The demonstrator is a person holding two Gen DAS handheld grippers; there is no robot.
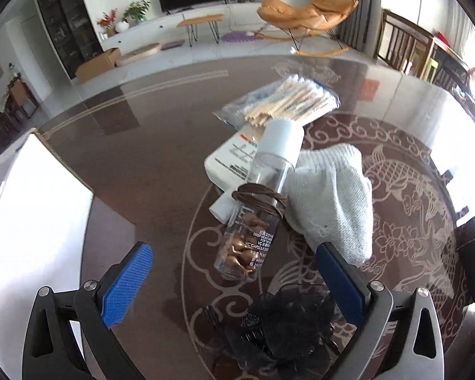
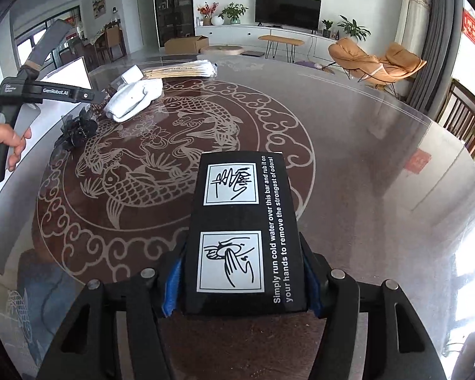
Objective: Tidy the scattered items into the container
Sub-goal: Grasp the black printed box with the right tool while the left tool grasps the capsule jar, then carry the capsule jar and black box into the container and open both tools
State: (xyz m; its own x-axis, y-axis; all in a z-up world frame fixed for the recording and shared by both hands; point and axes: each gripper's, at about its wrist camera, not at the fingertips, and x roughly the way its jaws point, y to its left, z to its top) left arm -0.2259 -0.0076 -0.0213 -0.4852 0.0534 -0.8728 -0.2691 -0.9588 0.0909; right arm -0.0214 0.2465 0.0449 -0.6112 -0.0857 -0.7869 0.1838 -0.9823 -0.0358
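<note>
Glass covers the carved fish table (image 2: 348,145), where a white container (image 1: 38,196) stands at its left edge. Right gripper (image 2: 242,285) is clamped on a black box (image 2: 242,237). Left gripper (image 1: 234,272) hangs with jaws apart above a white sock (image 1: 332,190), capsule bottle (image 1: 253,228) and black hair clip (image 1: 285,326), touching none.

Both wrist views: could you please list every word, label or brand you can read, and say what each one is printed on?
"Simply run cold water over this bar and rub it on your hands to remove the strongest of odors!" on the black box.
"GenRobot.AI" on the left gripper.
"DEEP MOIS...", "FOR THE", "VC CAPSULE" on the clear capsule bottle; the rest is unreadable.
The white box has print too blurred to read.
</note>
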